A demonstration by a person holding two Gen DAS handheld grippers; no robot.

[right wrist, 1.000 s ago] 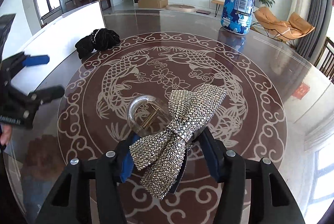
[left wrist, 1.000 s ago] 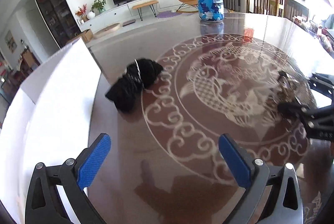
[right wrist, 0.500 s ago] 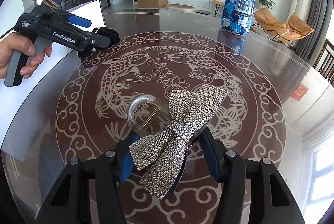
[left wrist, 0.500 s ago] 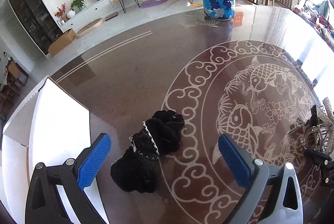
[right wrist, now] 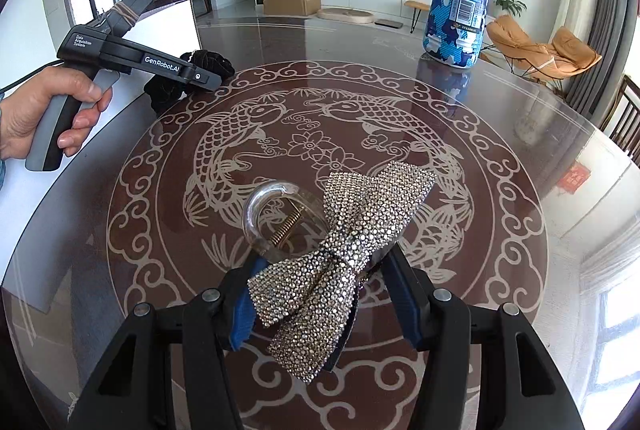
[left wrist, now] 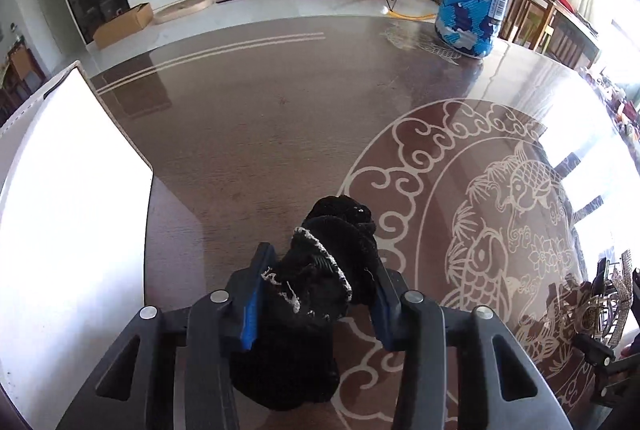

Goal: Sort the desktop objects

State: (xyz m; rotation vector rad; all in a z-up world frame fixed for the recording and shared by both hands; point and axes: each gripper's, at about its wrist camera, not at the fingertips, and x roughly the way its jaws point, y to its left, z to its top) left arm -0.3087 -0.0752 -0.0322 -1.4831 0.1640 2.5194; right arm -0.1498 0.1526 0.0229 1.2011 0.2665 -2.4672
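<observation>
Black velvet scrunchie [left wrist: 320,262] sits pinched between the left gripper [left wrist: 318,300] fingers, on the glass table [left wrist: 260,117] beside a white box [left wrist: 68,197]. Right gripper [right wrist: 320,294] fingers clamp a rhinestone bow clip [right wrist: 340,250] over the table's centre.
</observation>
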